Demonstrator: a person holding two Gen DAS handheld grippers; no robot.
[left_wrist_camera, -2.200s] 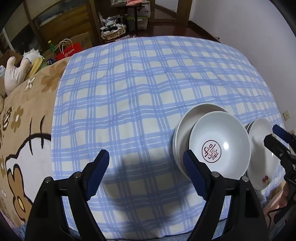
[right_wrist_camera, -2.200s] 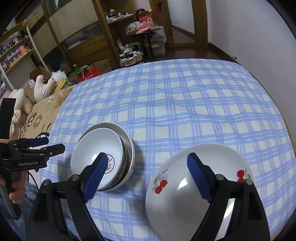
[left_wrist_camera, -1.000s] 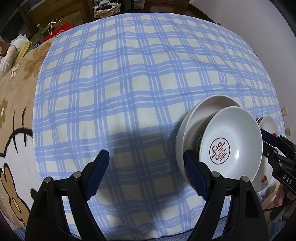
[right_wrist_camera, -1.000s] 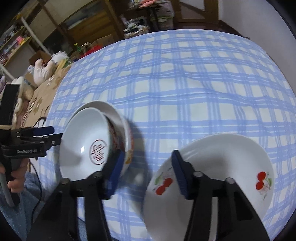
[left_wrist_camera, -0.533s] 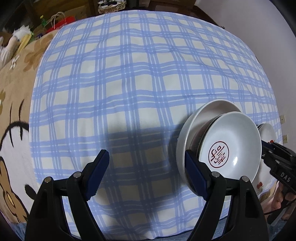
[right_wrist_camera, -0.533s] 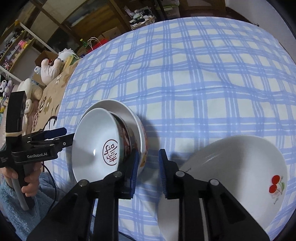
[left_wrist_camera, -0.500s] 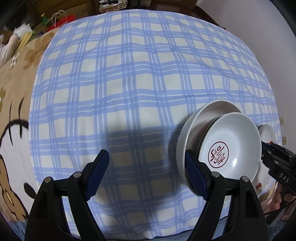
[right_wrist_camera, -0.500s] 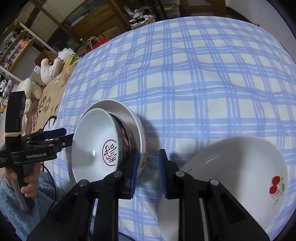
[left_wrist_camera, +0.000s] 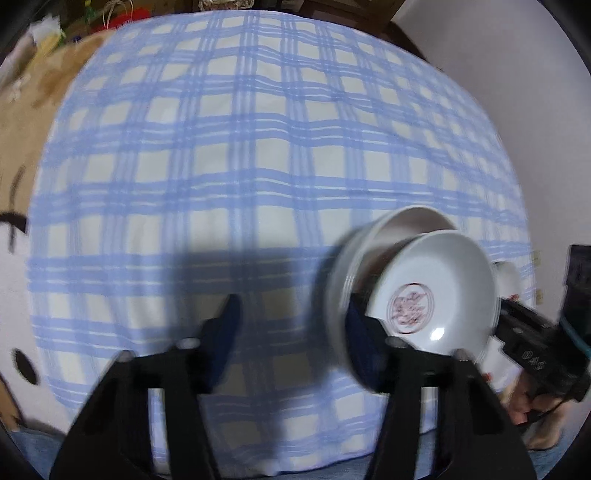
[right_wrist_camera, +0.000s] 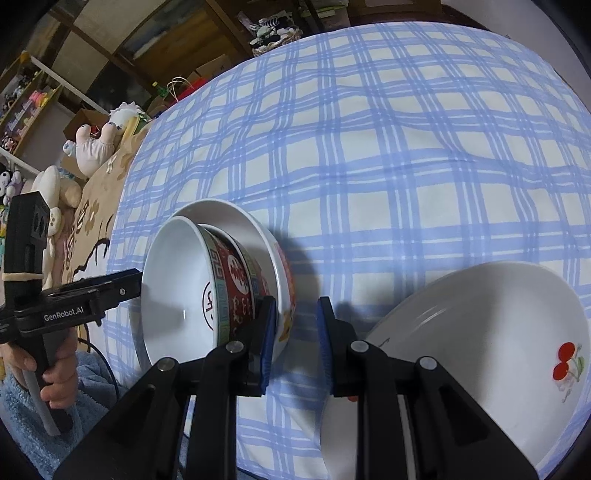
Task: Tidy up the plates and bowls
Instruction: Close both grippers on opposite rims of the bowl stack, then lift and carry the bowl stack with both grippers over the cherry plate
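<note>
One left hand-held gripper (right_wrist_camera: 138,284) marked "GenRobot.AI", red-seal bowl (right_wrist_camera: 181,295)

A blue-and-white checked cloth (right_wrist_camera: 388,155) covers most of the surface. At its nine o'clock edge lies a tan blanket with a cartoon print (right_wrist_camera: 92,221). Plush toys (right_wrist_camera: 96,147) sit at ten o'clock beside a cardboard box (right_wrist_camera: 79,123). A basket (right_wrist_camera: 273,35) stands at twelve o'clock before wooden cabinets (right_wrist_camera: 122,44); cluttered shelves (right_wrist_camera: 26,107) stand farther left.
</note>
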